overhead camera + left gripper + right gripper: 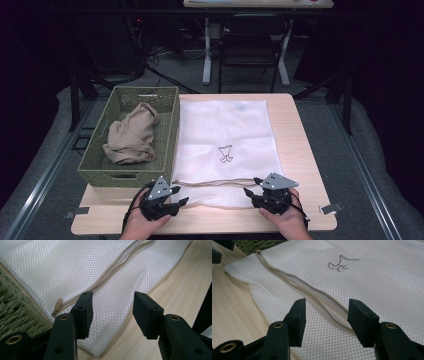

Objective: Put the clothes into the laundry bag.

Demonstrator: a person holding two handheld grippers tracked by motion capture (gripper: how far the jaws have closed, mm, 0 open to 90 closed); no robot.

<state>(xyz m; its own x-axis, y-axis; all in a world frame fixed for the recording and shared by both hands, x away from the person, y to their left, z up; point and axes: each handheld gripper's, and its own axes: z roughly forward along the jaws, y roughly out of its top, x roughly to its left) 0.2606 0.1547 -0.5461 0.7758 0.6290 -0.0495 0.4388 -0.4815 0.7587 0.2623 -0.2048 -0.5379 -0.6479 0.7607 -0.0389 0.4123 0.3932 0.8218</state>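
Wooden table (300,150): one mesh bag (225,145), one basket (125,172), two tools.

dark room, grey floor (380,165), black chair (252,42) behind wooden table (292,125), floor cables (165,52)

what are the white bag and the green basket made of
White bag: looks like fine synthetic mesh, matte; tiny regular holes show across it, with a beige zip along its near edge. Green basket: seems woven from twisted fibre or paper cord, dull olive; the braided strands show up close. The exact fibre can't be told.
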